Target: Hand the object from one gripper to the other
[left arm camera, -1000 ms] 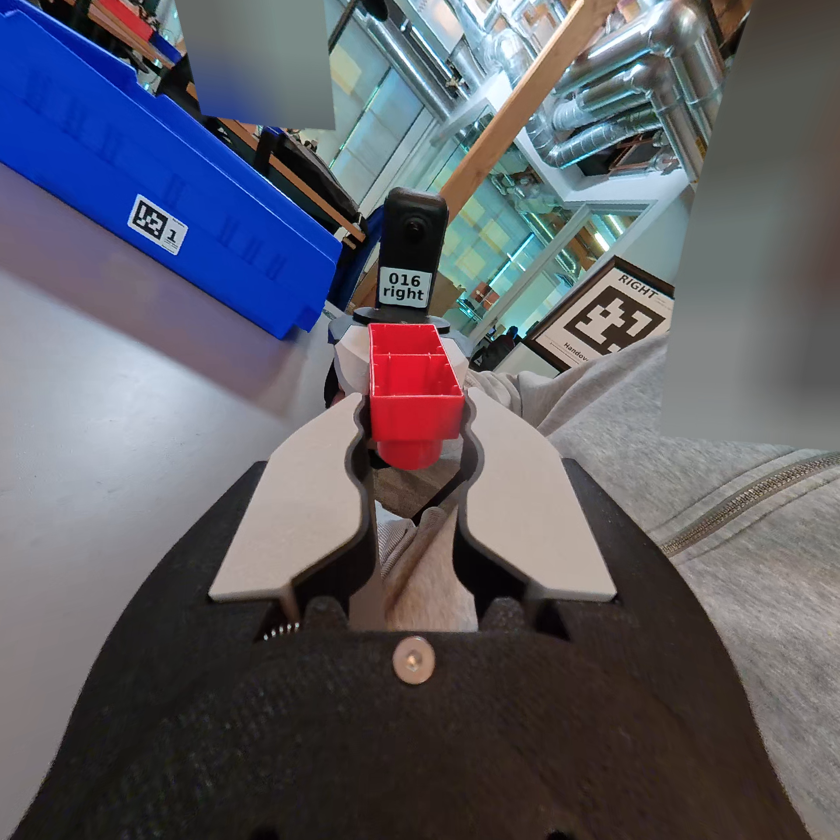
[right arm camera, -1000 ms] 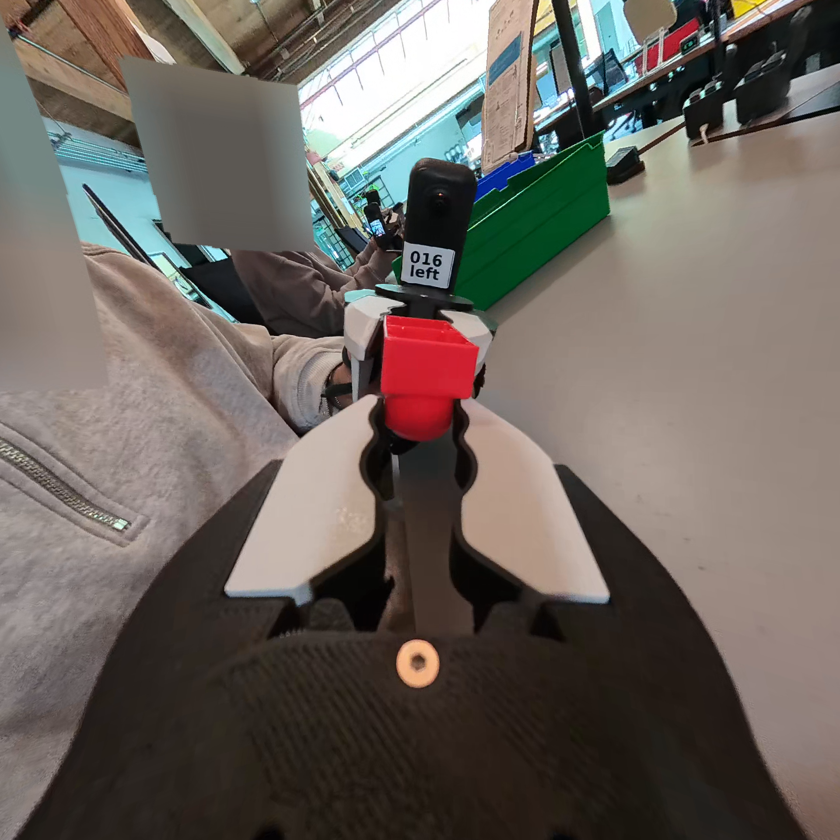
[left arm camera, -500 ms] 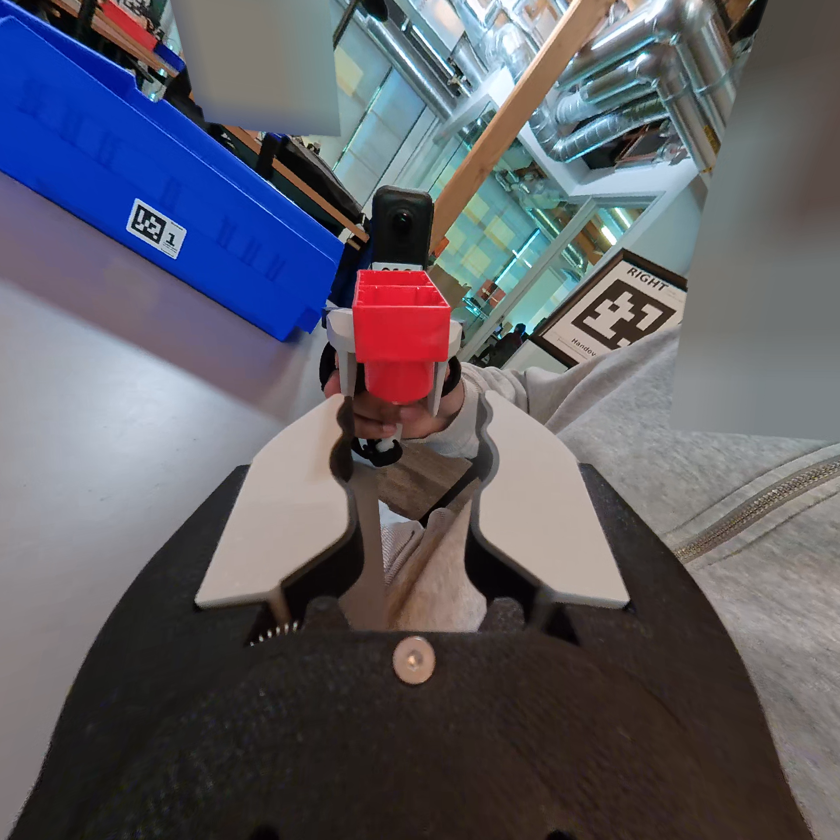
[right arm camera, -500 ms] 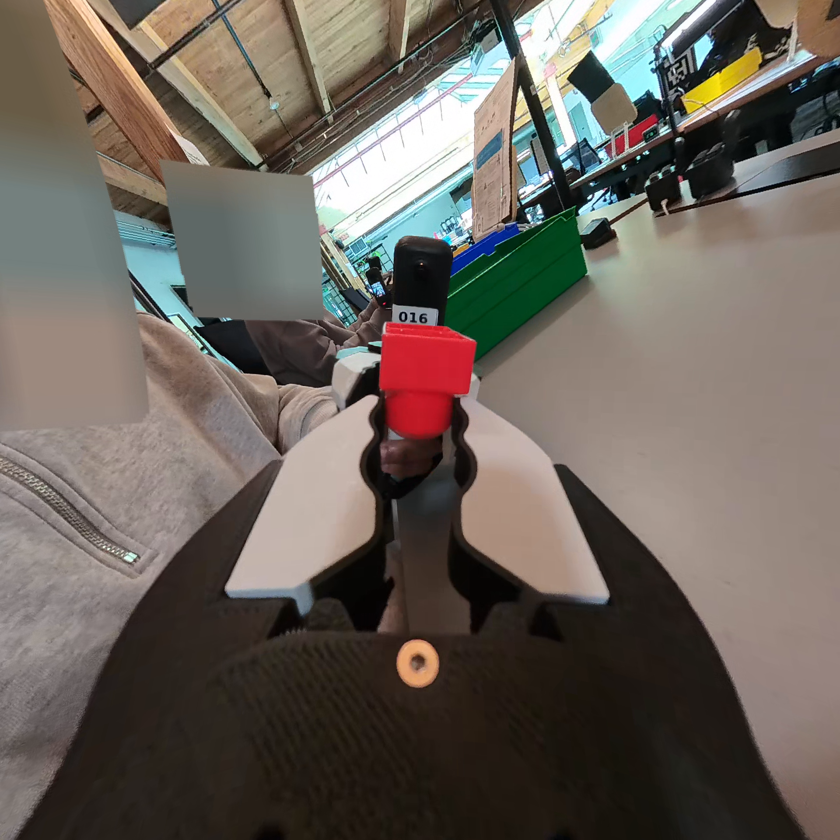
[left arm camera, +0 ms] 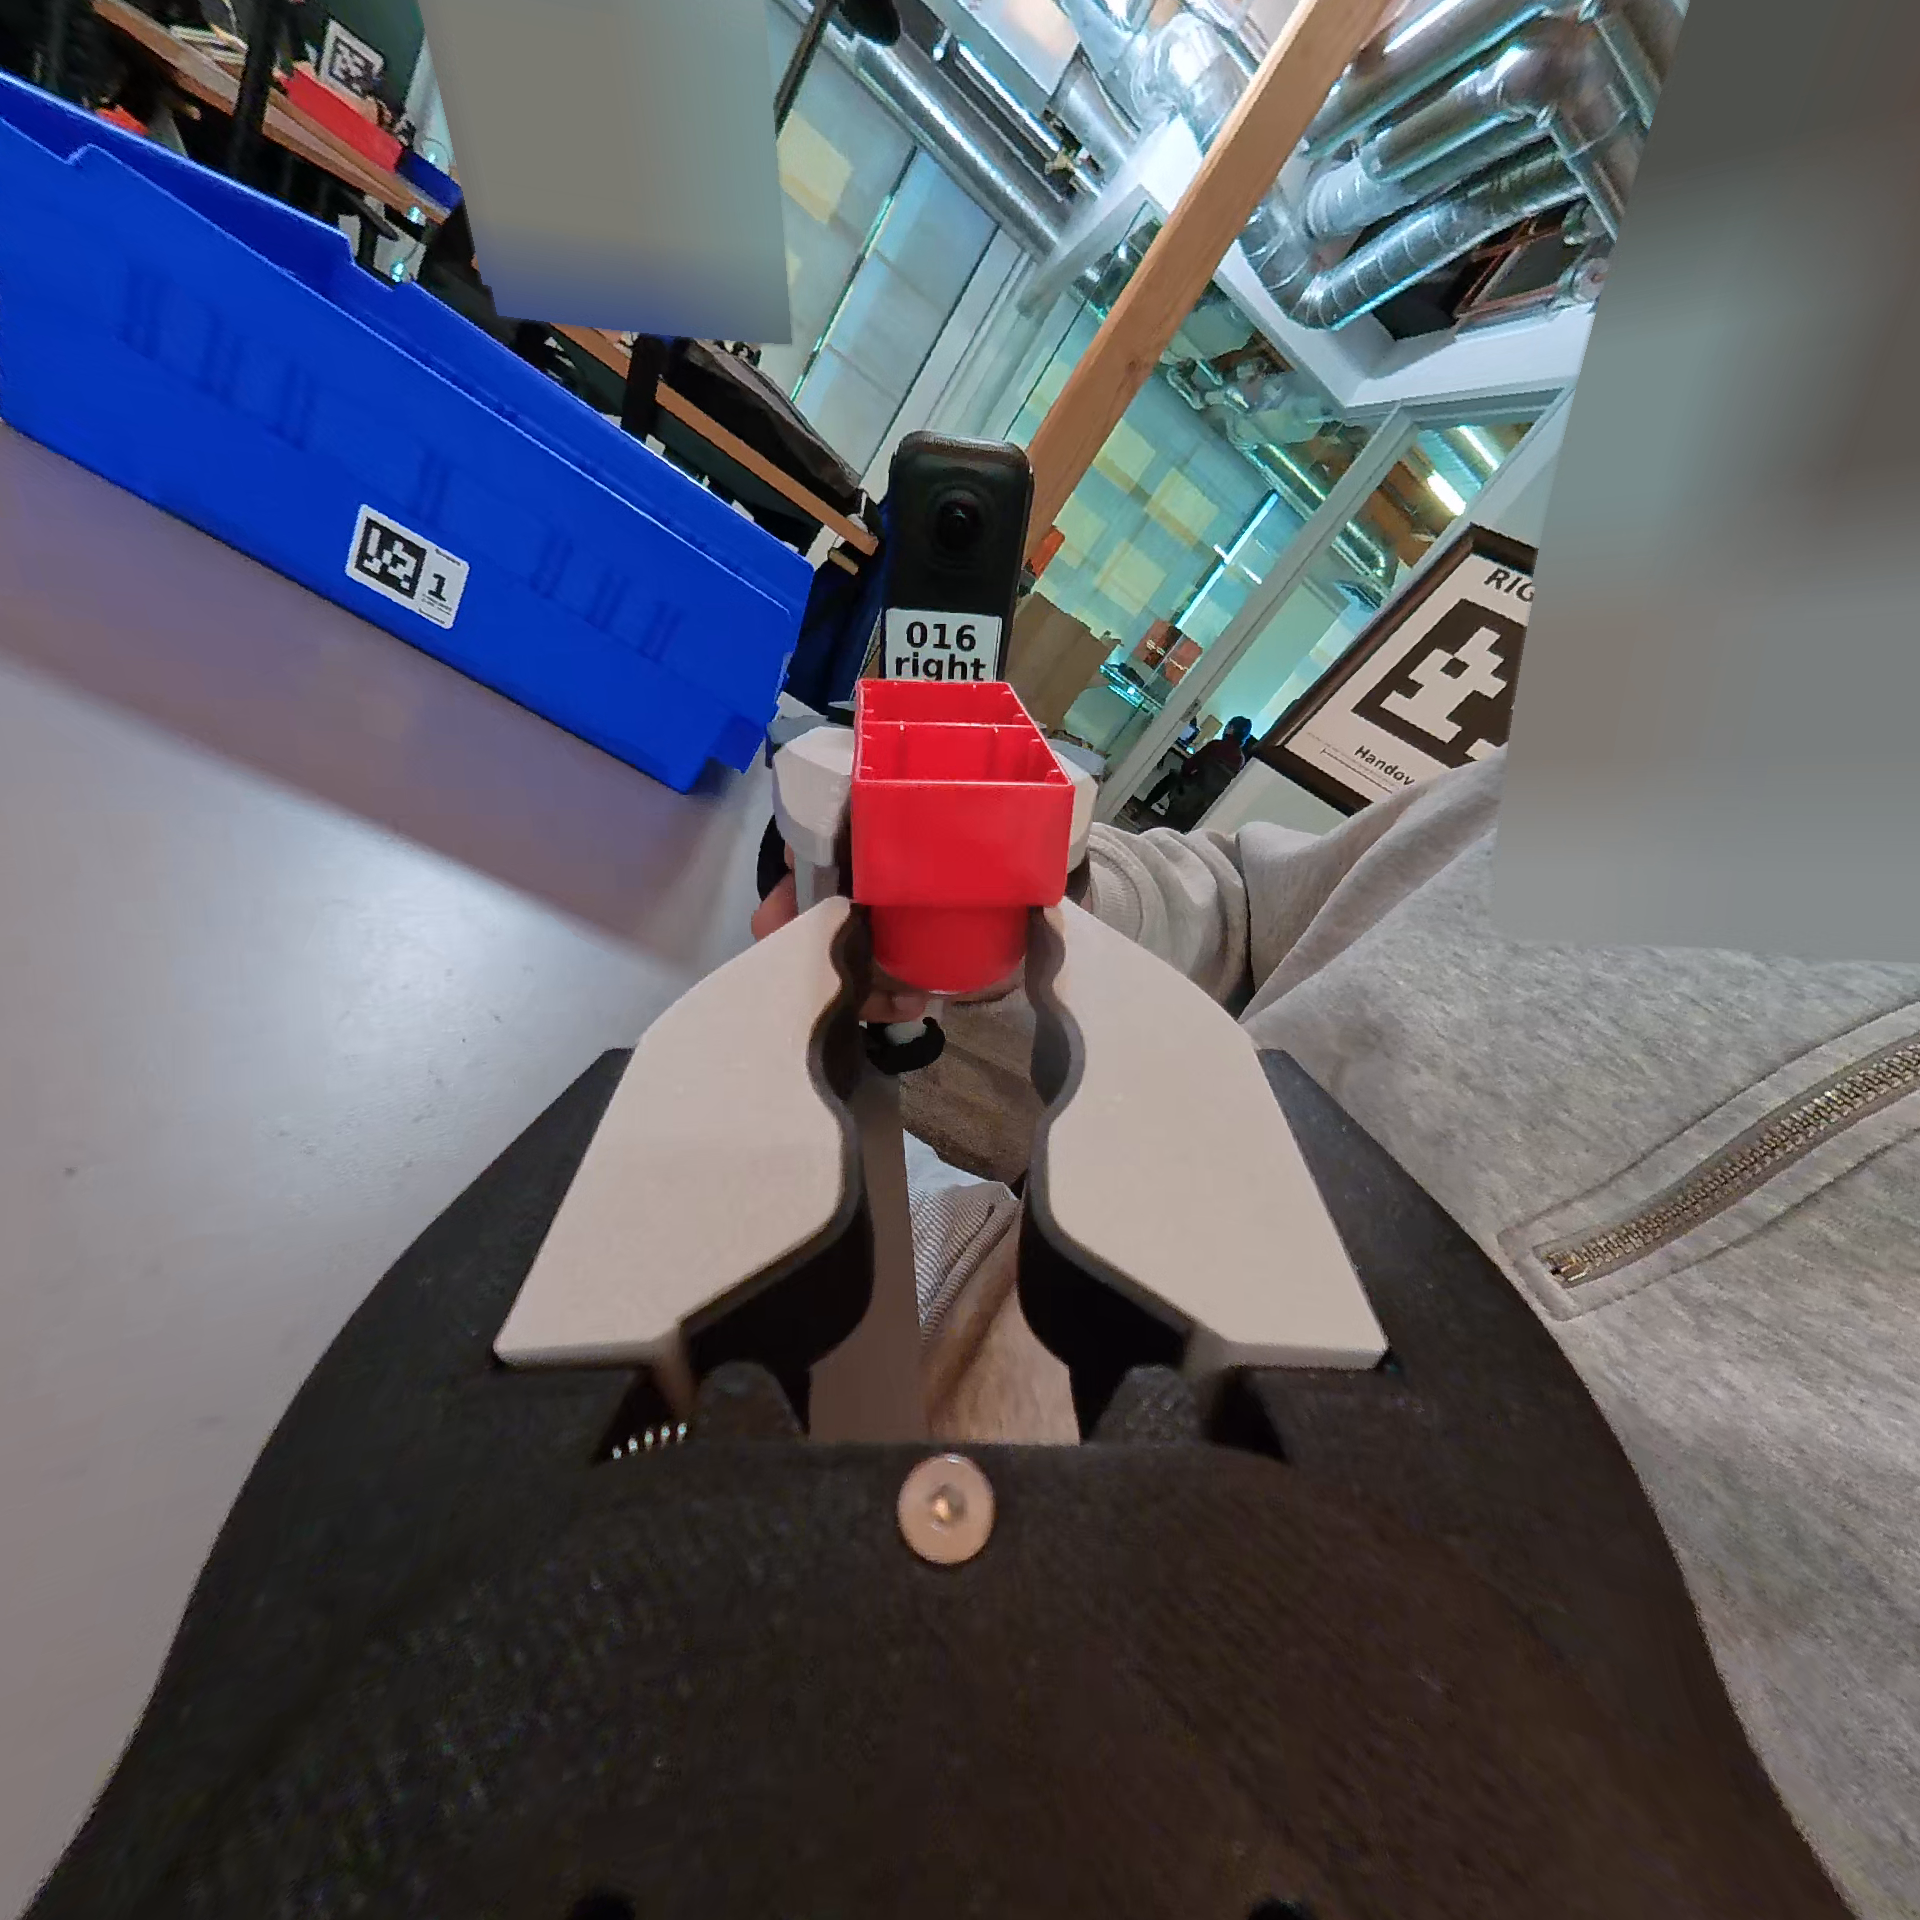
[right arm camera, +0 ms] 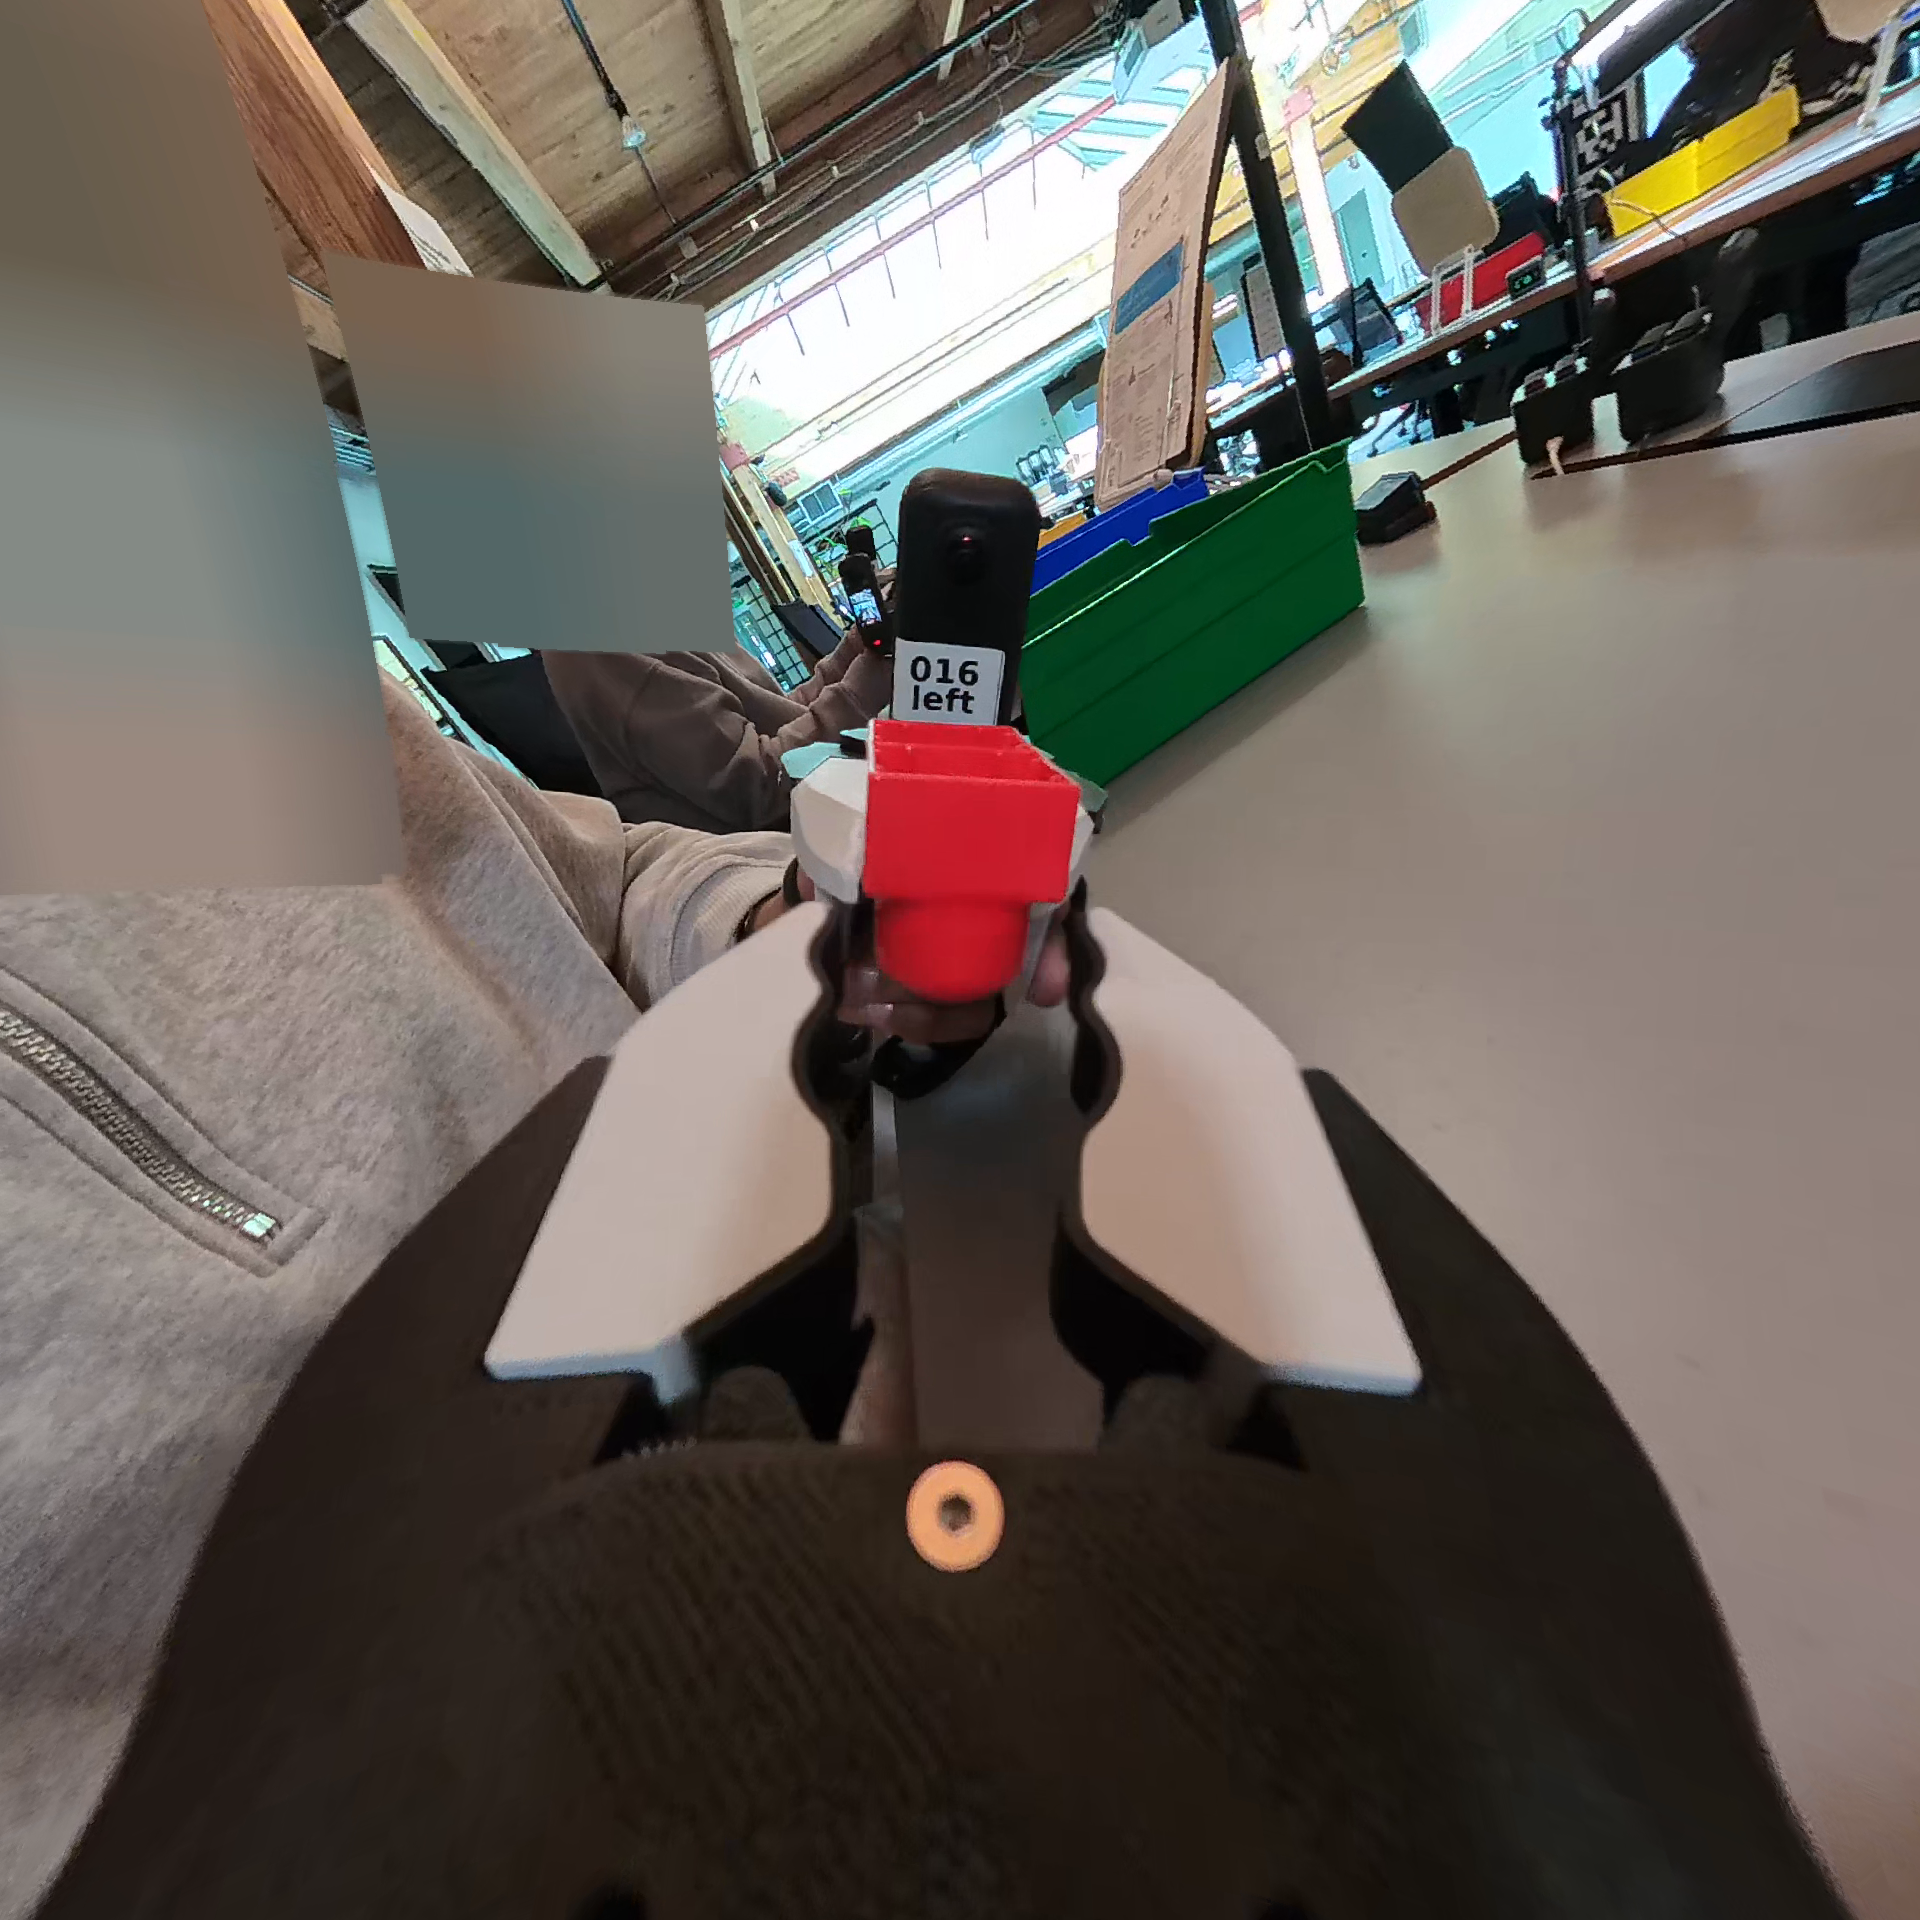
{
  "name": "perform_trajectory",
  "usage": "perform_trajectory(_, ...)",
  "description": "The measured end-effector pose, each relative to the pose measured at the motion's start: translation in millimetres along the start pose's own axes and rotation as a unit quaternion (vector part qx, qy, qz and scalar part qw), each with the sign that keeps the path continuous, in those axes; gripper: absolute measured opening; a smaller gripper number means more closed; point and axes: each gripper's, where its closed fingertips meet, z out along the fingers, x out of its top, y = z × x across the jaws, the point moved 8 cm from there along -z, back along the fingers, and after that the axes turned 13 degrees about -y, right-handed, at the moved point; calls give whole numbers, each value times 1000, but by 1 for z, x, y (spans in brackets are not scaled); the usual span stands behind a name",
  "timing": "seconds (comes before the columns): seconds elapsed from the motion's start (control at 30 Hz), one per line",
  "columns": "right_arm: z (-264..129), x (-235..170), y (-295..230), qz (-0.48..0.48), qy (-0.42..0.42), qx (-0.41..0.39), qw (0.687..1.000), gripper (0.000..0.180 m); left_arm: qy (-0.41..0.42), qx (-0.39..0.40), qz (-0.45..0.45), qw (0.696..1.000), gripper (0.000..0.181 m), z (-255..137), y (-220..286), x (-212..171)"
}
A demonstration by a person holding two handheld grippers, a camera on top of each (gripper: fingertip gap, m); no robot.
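Observation:
The red object (left arm camera: 961, 831) is a square open cup on a round stem. It hangs in the air between both grippers. In the left wrist view my left gripper (left arm camera: 943, 925) is shut on the stem, with both fingertips against it. In the right wrist view my right gripper (right arm camera: 951, 935) is open: its blurred fingers stand wider than the stem of the red object (right arm camera: 971, 842), with gaps on both sides. Each view shows the other gripper's white fingers (left arm camera: 810, 800) (right arm camera: 826, 831) flanking the cup from the far side, below its black camera.
A blue bin (left arm camera: 312, 416) stands on the grey table (left arm camera: 260, 1039) to the left. A green bin (right arm camera: 1195, 644) stands on the table (right arm camera: 1507, 935) to the right. The person's grey sweatshirt (left arm camera: 1558, 1143) is close beside the grippers. My two grippers' fingertips are within a few centimetres of each other.
Half a second ago my left gripper was open and short of the object, which the right gripper held. Now the left has closed on the stem and the right's fingers have spread.

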Motion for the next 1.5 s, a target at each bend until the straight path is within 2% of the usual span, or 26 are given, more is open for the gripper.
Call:
perform_trajectory(0.1, -3, 1, 3, 9, 3, -10, 1000, 52, 5, 7, -3, 1000, 27, -2, -1, 1)
perform_trajectory(0.33, -14, 6, 5, 17, 25, -12, 999, 54, -16, 3, -9, 1000, 28, 1, -2, -2)
perform_trajectory(0.5, -11, 4, 2, 12, 6, -4, 1000, 47, -33, 10, 2, 999, 28, 4, -1, -4)
perform_trajectory(0.6, -10, 3, 1, 1, -6, -7, 1000, 36, -37, 7, -1, 999, 28, 5, -2, -5)
perform_trajectory(0.83, -12, 5, -2, -8, -6, -15, 1000, 36, -34, 4, -6, 999, 28, 6, -2, -5)
perform_trajectory(1.03, -20, 8, 0, -6, 11, -26, 1000, 36, 3, 5, -29, 1000, 43, 0, -6, -1)
perform_trajectory(1.2, -15, 3, 3, 9, -15, -28, 999, 36, 22, 27, 9, 999, 52, -3, -1, 3)
perform_trajectory(1.3, -11, 0, 1, 6, -31, -27, 999, 36, 15, 39, 27, 999, 48, -2, 1, 4)
perform_trajectory(1.4, -7, -2, -1, 0, -39, -27, 999, 36, -5, 48, 28, 998, 34, -2, -1, 1)
perform_trajectory(1.5, -7, -3, 0, -3, -37, -25, 999, 36, -6, 46, 19, 999, 34, -3, -2, 2)
